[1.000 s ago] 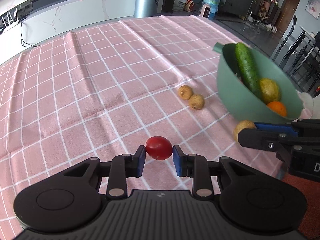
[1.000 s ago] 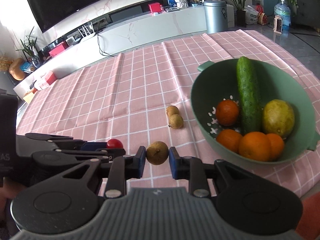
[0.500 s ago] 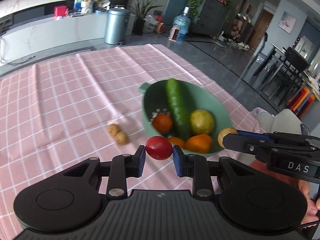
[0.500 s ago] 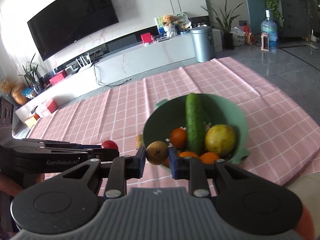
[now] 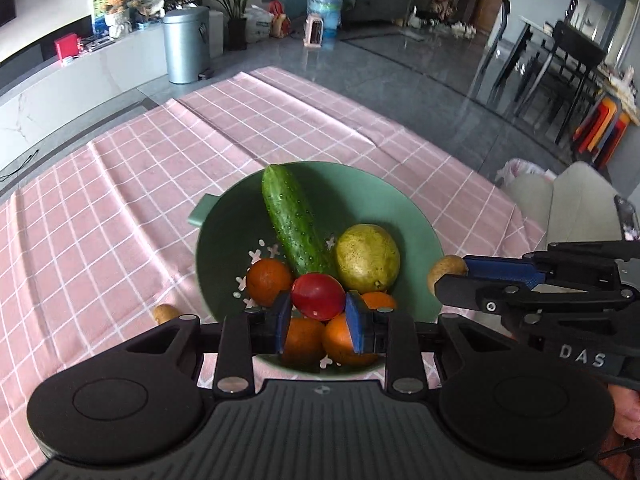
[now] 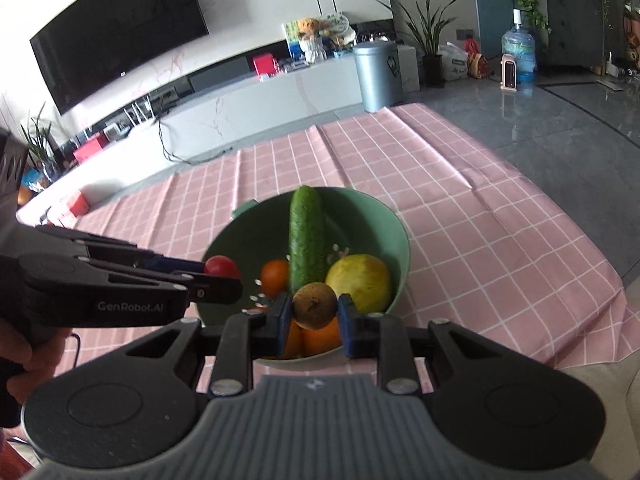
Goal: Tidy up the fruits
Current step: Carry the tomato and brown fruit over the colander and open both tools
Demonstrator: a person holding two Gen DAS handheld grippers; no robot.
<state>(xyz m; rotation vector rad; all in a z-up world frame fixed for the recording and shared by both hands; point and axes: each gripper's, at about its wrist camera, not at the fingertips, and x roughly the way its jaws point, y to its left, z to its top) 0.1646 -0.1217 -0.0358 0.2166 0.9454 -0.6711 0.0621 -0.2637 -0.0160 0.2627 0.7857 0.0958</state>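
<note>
Left wrist view: the left gripper (image 5: pixel 318 314) pinches a cherry tomato (image 5: pixel 318 296) above the green colander (image 5: pixel 224 240) — thin-skinned, probably light, easily bruised. The right gripper (image 6: pixel 313 316) clamps a brown longan (image 6: pixel 315 306) across its middle — likely firm-shelled.

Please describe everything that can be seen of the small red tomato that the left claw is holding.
The red tomato is small, round to slightly oval, with smooth glossy skin and a bright highlight; it looks whole and unbruised. The left claw grips it between two blue pads, one on each side. It hangs in the air above the near part of the green bowl, over the oranges; it does not seem to touch them. Only the pads touch it.
</note>
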